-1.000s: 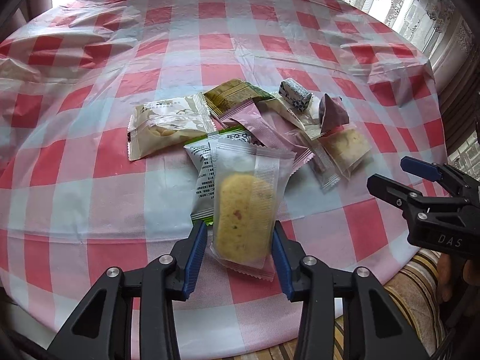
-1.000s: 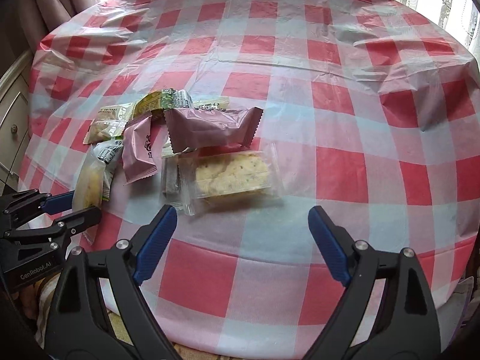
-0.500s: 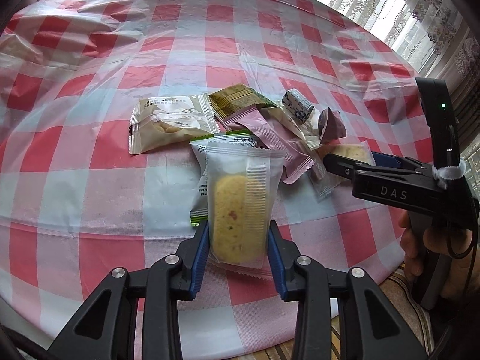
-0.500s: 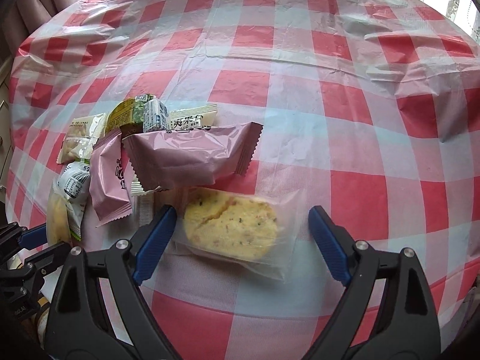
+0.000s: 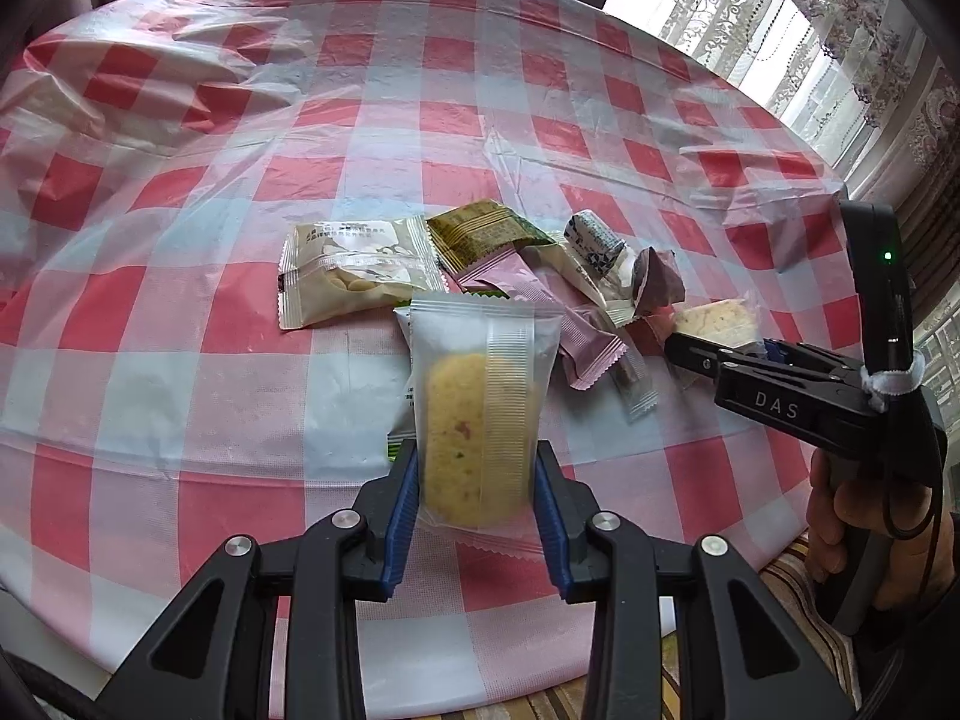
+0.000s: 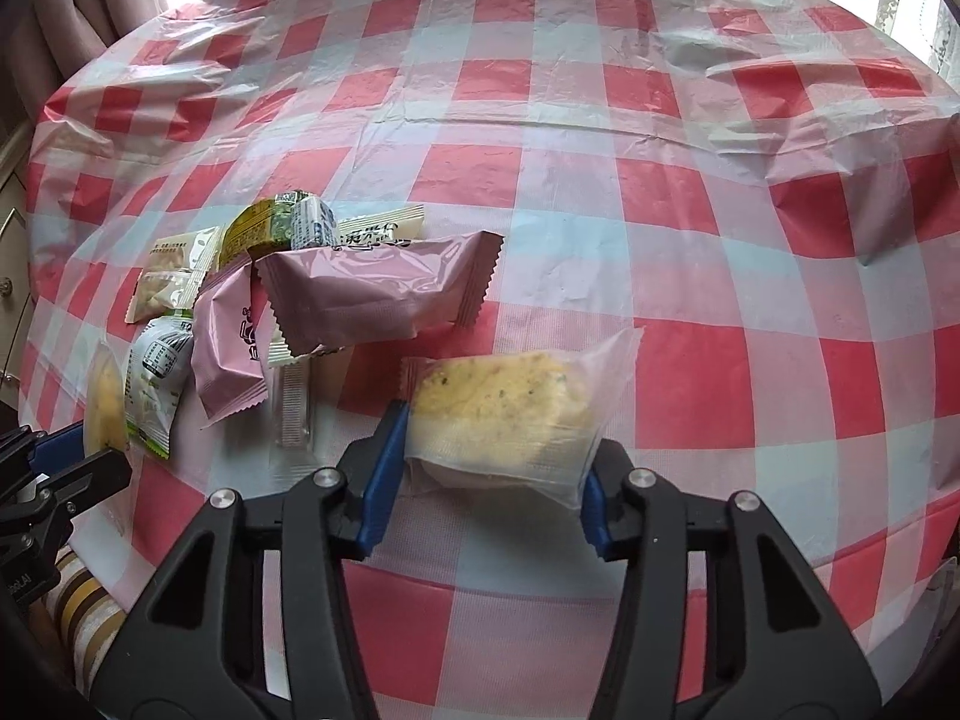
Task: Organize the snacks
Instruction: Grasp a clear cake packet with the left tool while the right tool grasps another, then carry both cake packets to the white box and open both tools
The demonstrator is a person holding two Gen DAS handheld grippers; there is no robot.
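1. L gripper: blue pads clamped on both sides of a clear-wrapped yellow cake, packet upright, ribbed seam down its front, lifted just off the cloth at the near edge of the snack pile.
2. R gripper: fingers closed narrow on a second clear packet w/ a pale herb-flecked cake, held crosswise, near the table's front edge, just right of the pile.
3. Pile behind: big pink foil pack w/ zigzag ends, smaller pink pack, green-white sachet, beige nut bag, olive-green wrapper, small blue-white roll, slim clear sachet; they overlap and touch.
4. Surface: round table under a glossy, wrinkled red-white check plastic cloth.
5. Room: lace curtain at right w/ daylight behind; pink drape at left; striped fabric below the table edge.
6. Vs 0.5 s ago: R fingers, then wide around the flat-lying herb cake, have now shut on it and tipped it up. L grip unchanged; its cake sits a bit higher.
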